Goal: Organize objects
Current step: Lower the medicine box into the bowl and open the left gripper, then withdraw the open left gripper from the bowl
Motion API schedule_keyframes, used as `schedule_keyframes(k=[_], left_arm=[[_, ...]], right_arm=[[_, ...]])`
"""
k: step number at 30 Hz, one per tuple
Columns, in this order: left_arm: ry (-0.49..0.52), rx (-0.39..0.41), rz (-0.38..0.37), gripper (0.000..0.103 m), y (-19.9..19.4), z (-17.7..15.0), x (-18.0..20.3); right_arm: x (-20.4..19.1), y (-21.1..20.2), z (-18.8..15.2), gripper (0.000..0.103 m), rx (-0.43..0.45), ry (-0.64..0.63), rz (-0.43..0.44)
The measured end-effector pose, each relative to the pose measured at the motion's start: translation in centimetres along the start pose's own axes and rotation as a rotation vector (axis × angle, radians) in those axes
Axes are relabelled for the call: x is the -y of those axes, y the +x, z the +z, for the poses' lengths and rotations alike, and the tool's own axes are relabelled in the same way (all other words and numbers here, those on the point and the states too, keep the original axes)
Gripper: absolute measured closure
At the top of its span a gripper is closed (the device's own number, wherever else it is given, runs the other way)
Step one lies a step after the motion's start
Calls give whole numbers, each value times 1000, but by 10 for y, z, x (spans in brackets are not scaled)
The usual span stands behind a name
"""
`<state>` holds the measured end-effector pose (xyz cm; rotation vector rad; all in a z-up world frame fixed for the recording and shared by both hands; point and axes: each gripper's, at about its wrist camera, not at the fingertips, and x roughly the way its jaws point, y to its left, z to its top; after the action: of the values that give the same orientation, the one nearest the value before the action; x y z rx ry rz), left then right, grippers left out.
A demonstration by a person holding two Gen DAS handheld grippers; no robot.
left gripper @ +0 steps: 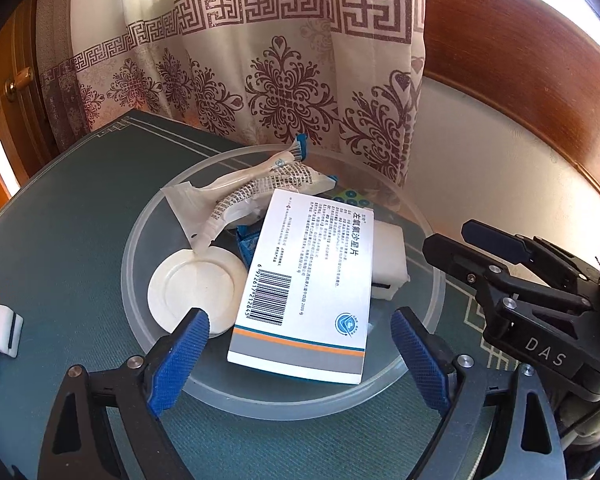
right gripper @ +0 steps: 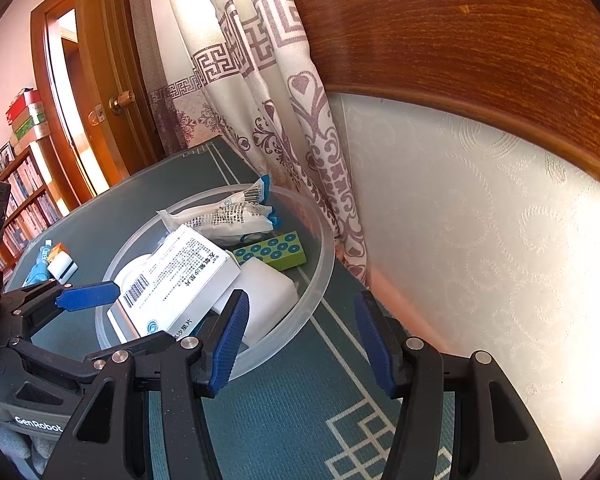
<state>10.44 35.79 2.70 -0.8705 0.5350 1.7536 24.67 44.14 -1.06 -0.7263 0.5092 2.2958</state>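
Observation:
A clear plastic bowl (left gripper: 148,236) (right gripper: 320,264) sits on the teal table mat. In it lie a white medicine box (left gripper: 308,284) (right gripper: 180,280), a round white lid (left gripper: 196,288), crinkled white packets (left gripper: 252,192) (right gripper: 228,216), a white block (left gripper: 390,256) (right gripper: 268,292) and a green dotted box (right gripper: 276,250). My left gripper (left gripper: 300,356) is open and empty, its fingers either side of the medicine box at the bowl's near rim. My right gripper (right gripper: 300,340) is open and empty just right of the bowl; it also shows in the left wrist view (left gripper: 500,248).
A small white case (left gripper: 2,330) (right gripper: 62,266), an orange item and a blue tube (right gripper: 40,264) lie on the mat left of the bowl. A patterned curtain (left gripper: 260,80) and a white wall (right gripper: 480,240) stand close behind. A wooden door (right gripper: 104,80) is at the far left.

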Motion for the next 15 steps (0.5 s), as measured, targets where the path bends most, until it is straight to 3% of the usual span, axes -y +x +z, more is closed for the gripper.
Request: schedule_keyframes(k=[5, 15], left_arm=[[10, -4, 68, 8, 4, 0, -7], [-68, 48, 148, 6, -1, 14, -47]], right_arm=[[2, 1, -1, 46, -1, 4, 0], [0, 1, -3, 46, -2, 1, 8]])
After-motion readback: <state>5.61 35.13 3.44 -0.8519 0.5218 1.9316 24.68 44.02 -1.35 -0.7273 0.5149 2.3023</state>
